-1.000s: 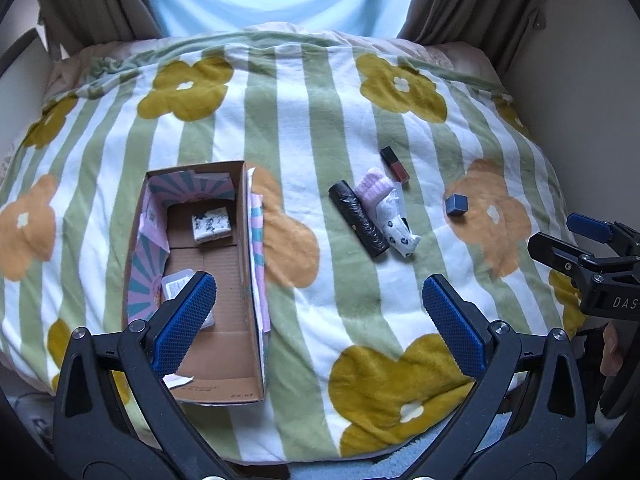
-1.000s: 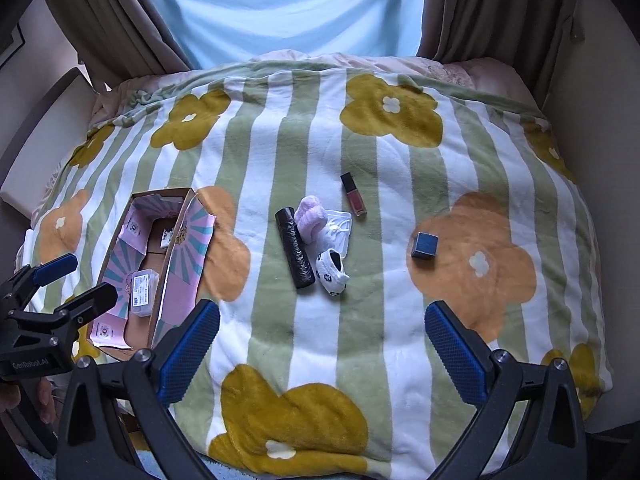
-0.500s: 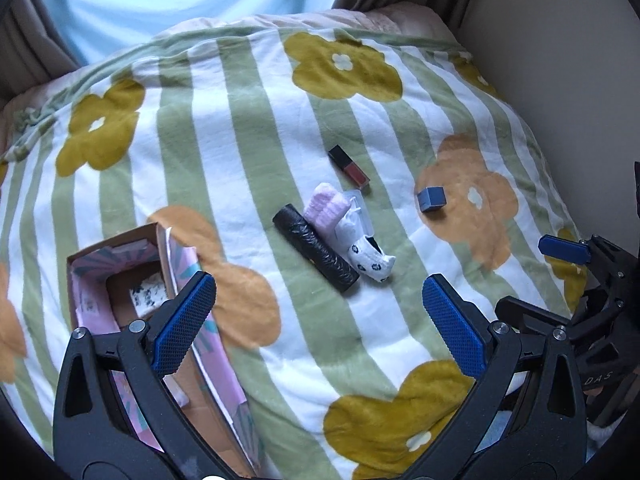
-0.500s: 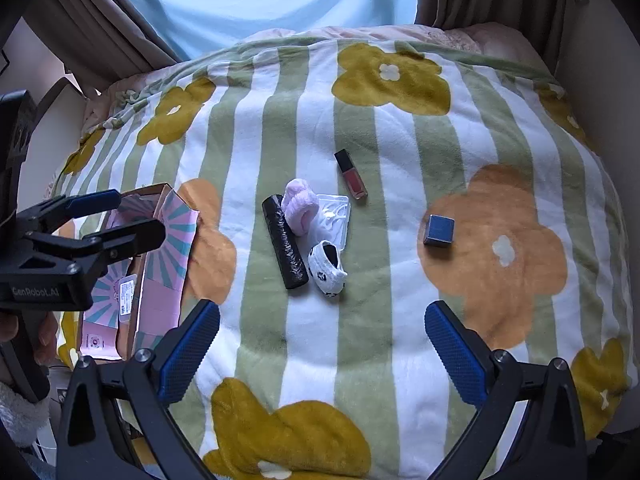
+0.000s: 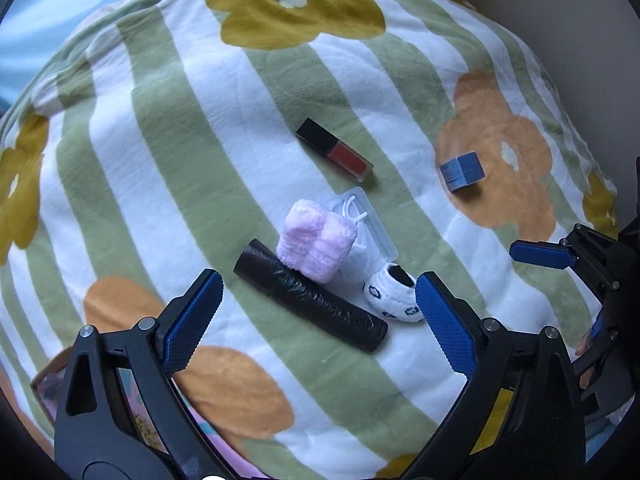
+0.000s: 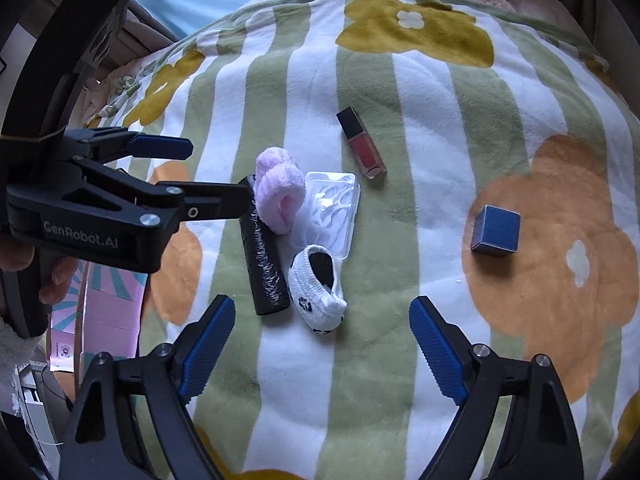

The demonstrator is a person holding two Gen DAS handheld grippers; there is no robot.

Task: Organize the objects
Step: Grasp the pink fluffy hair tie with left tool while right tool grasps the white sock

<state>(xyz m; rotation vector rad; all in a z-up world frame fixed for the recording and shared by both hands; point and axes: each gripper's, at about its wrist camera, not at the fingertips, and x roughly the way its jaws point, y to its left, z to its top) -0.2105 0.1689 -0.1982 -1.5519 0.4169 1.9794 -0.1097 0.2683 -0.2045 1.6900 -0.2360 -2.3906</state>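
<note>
A cluster lies on the flowered blanket: a black roll (image 5: 310, 300) (image 6: 264, 256), a pink fluffy piece (image 5: 316, 240) (image 6: 280, 196), a clear case (image 5: 372, 228) (image 6: 332, 208) and a white patterned sock (image 5: 394, 298) (image 6: 318, 292). A red lip gloss (image 5: 336, 150) (image 6: 362, 144) and a blue cube (image 5: 462, 171) (image 6: 496, 230) lie apart. My left gripper (image 5: 316, 278) (image 6: 219, 172) hovers over the black roll, jaws closing, pads clear of it. My right gripper (image 6: 320, 304) hangs over the white sock, jaws closing, touching nothing.
A cardboard box with pink patterned lining (image 6: 108, 312) (image 5: 52, 384) sits at the blanket's left edge. A hand (image 6: 24, 256) holds the left gripper's handle. A wall runs along the right side (image 5: 580, 20), curtains at the far end.
The left gripper swung right, away from the box, and dropped towards the cluster. The right gripper also came down closer to the sock. Both pairs of jaws stand a little narrower.
</note>
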